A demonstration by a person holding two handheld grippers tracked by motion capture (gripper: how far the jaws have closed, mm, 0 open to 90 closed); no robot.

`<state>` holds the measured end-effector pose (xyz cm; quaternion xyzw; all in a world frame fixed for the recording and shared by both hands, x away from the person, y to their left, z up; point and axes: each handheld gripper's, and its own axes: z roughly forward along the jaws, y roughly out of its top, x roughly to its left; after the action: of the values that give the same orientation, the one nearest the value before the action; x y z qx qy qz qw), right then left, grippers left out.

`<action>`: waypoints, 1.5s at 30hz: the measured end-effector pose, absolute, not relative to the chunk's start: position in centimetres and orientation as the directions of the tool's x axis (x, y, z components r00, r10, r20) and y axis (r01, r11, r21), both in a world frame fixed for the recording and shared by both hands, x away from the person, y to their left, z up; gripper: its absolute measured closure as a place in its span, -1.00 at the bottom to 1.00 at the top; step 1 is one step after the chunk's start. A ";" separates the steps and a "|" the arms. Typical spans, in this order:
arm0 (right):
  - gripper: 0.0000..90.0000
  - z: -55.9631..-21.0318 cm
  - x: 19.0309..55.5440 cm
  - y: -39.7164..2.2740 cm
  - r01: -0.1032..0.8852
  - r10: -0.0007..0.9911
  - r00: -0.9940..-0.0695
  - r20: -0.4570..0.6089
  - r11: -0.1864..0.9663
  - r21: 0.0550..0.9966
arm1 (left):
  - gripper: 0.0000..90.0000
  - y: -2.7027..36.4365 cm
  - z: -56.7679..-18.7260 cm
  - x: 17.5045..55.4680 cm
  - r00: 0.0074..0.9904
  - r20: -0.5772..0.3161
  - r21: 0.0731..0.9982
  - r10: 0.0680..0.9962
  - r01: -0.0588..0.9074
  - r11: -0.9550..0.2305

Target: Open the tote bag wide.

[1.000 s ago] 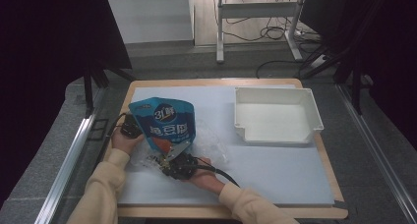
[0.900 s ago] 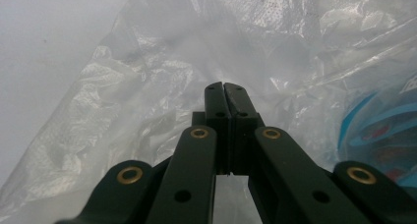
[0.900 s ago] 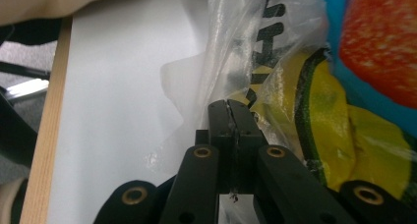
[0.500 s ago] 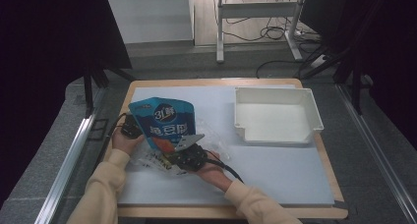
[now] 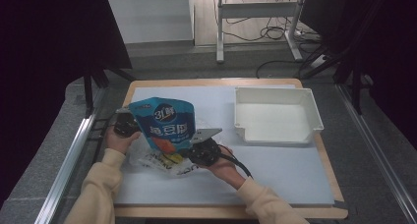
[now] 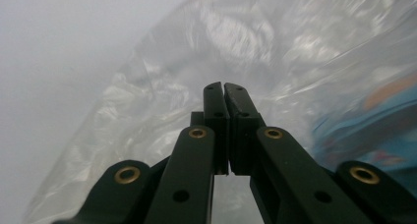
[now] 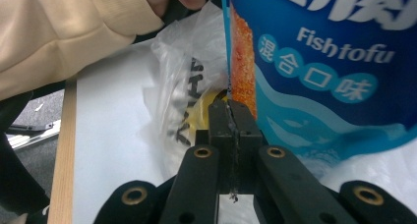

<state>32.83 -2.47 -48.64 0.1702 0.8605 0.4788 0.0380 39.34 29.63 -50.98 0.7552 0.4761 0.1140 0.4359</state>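
A blue "Fish tofu" snack bag [image 5: 164, 123] stands upright at the left of the mat, above a crumpled clear plastic bag [image 5: 160, 161]. My right gripper [image 5: 193, 146] is at the snack bag's lower right corner. In the right gripper view its jaws [image 7: 229, 105] are shut on the snack bag's [image 7: 319, 62] side seam, with the plastic bag [image 7: 182, 81] behind. My left gripper [image 5: 129, 126] sits at the snack bag's left edge. Its jaws [image 6: 223, 86] are pressed together with the clear plastic film [image 6: 246, 42] spreading from the tips, and the blue bag [image 6: 388, 130] shows through it.
A white tray [image 5: 275, 138] stands at the right rear of the pale mat [image 5: 285, 175], which lies on a wooden board [image 5: 221, 212]. Metal rails run along both sides. A sleeve [image 7: 64, 32] of the other arm fills the upper left of the right gripper view.
My right gripper has moved up and to the right along the snack bag's lower edge. The left hand has risen slightly. The snack bag stays upright.
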 end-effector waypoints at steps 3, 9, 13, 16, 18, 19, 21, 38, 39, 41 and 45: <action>0.97 -48.4 32.8 -2.9 0.258 0.330 -0.939 0.102 0.476 0.841 | 0.97 30.5 -49.9 38.6 0.519 -0.254 0.789 0.816 0.599 -0.136; 0.97 -47.8 32.7 -3.6 0.255 0.333 -0.938 0.098 0.470 0.845 | 0.97 32.0 -48.1 36.7 0.502 -0.269 0.824 0.822 0.562 -0.074; 0.97 -47.6 32.7 -4.5 0.260 0.346 -0.933 0.098 0.462 0.848 | 0.94 32.4 -47.2 34.9 0.510 -0.245 0.841 0.824 0.534 -0.081; 0.94 -47.5 32.7 -5.4 0.270 0.358 -0.928 0.102 0.459 0.846 | 0.89 32.8 -46.8 33.3 0.512 -0.228 0.847 0.828 0.524 -0.090; 0.90 -47.5 32.8 -6.0 0.275 0.367 -0.925 0.102 0.457 0.846 | 0.77 32.9 -46.5 32.2 0.513 -0.215 0.855 0.831 0.510 -0.094; 0.83 -47.5 32.9 -6.7 0.282 0.376 -0.921 0.105 0.455 0.845 | 0.58 33.0 -46.4 31.6 0.513 -0.207 0.860 0.833 0.502 -0.095; 0.78 -47.5 32.9 -7.0 0.287 0.380 -0.919 0.109 0.452 0.845 | 0.43 33.0 -46.2 30.7 0.519 -0.206 0.863 0.830 0.496 -0.096; -0.09 -47.3 32.9 -11.1 0.350 0.441 -0.883 0.158 0.395 0.849 | -0.27 30.4 -47.8 25.8 0.542 -0.176 0.847 0.822 0.509 -0.153; -0.10 -47.2 33.0 -11.2 0.355 0.447 -0.880 0.162 0.390 0.850 | -0.27 30.2 -48.1 25.6 0.541 -0.176 0.847 0.823 0.509 -0.154; -0.12 -47.1 33.1 -11.5 0.357 0.455 -0.876 0.162 0.384 0.852 | -0.27 30.1 -48.3 25.4 0.544 -0.168 0.845 0.822 0.509 -0.165; -0.14 -47.0 33.2 -11.8 0.356 0.464 -0.872 0.157 0.380 0.854 | -0.28 29.9 -48.5 24.9 0.546 -0.163 0.847 0.822 0.505 -0.168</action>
<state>33.23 -11.76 -47.02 0.2473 0.8288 0.4990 0.0541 24.93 29.91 -48.51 0.7451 0.4451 0.1697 0.4668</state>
